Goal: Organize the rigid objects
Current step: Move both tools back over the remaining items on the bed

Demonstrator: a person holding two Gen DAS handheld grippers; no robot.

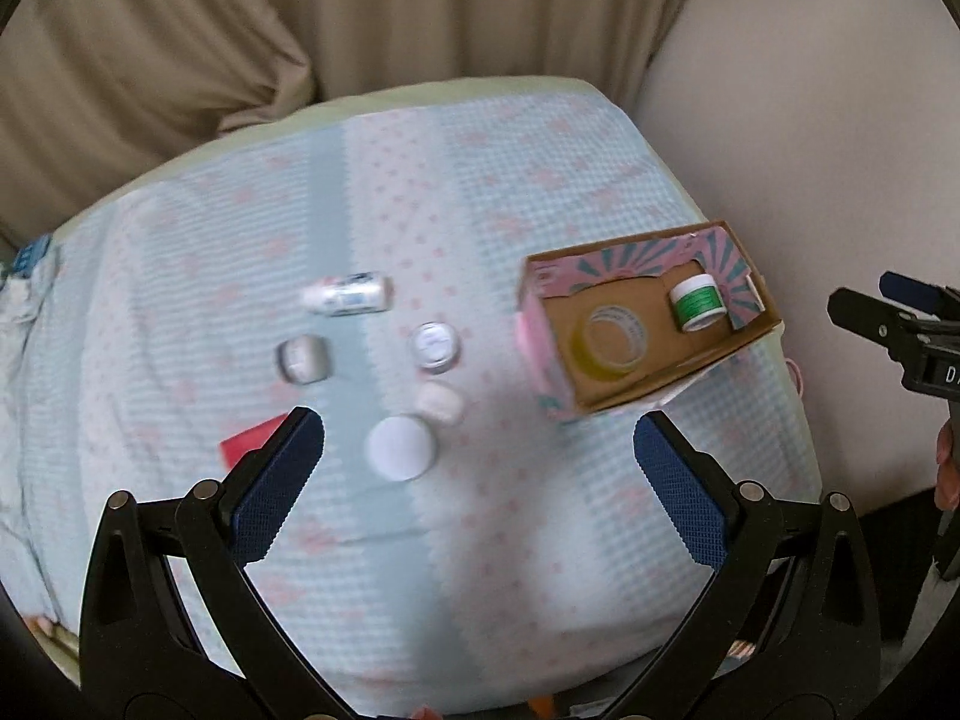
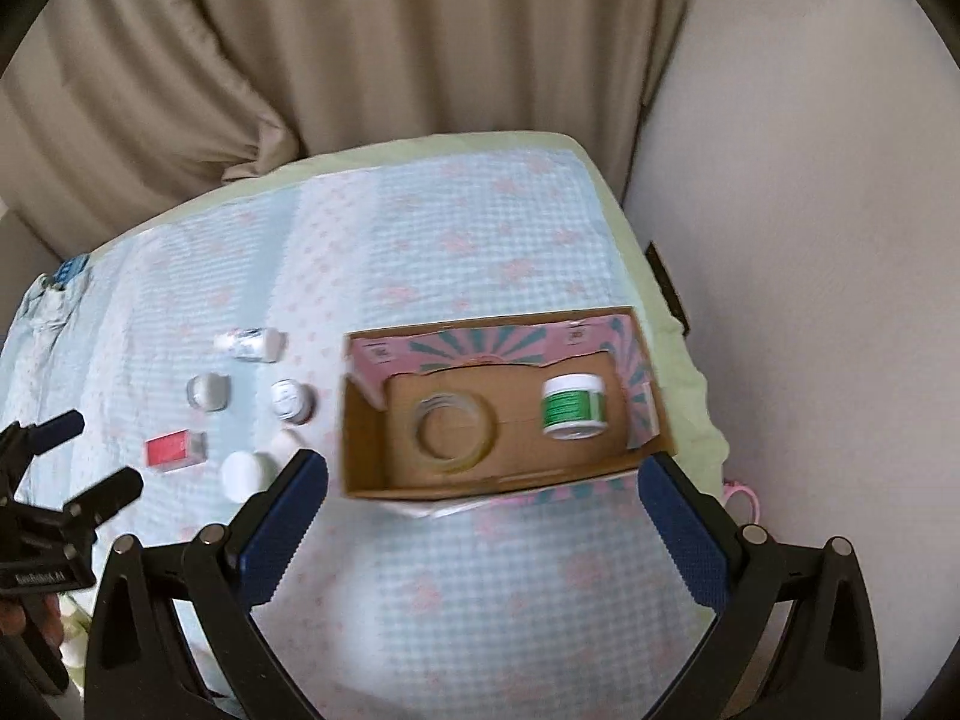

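An open cardboard box (image 1: pixel 702 360) (image 2: pixel 366 426) lies on the bed and holds a roll of clear tape (image 1: pixel 613 333) (image 2: pixel 457 426) and a green-labelled white jar (image 1: pixel 698 302) (image 2: pixel 573 406). To its left lie a white bottle on its side (image 1: pixel 348 294) (image 2: pixel 252 342), a silver tin (image 1: pixel 304 358) (image 2: pixel 208 393), a small round jar (image 1: pixel 436 347) (image 2: pixel 292 401), a white round lid (image 1: pixel 400 447) (image 2: pixel 242 474), a small white piece (image 1: pixel 441 403) (image 2: pixel 283 443) and a red box (image 1: pixel 249 441) (image 2: pixel 175 449). My left gripper (image 1: pixel 477 468) (image 2: pixel 90 450) is open and empty above them. My right gripper (image 2: pixel 483 510) (image 1: pixel 888 300) is open and empty in front of the box.
The bed has a blue-and-pink patterned cover (image 1: pixel 480 180) (image 2: pixel 450 240). Beige curtains (image 2: pixel 360 60) hang behind it and a plain wall (image 2: pixel 810 240) runs along its right side. Folded denim (image 1: pixel 24 294) lies at the far left edge.
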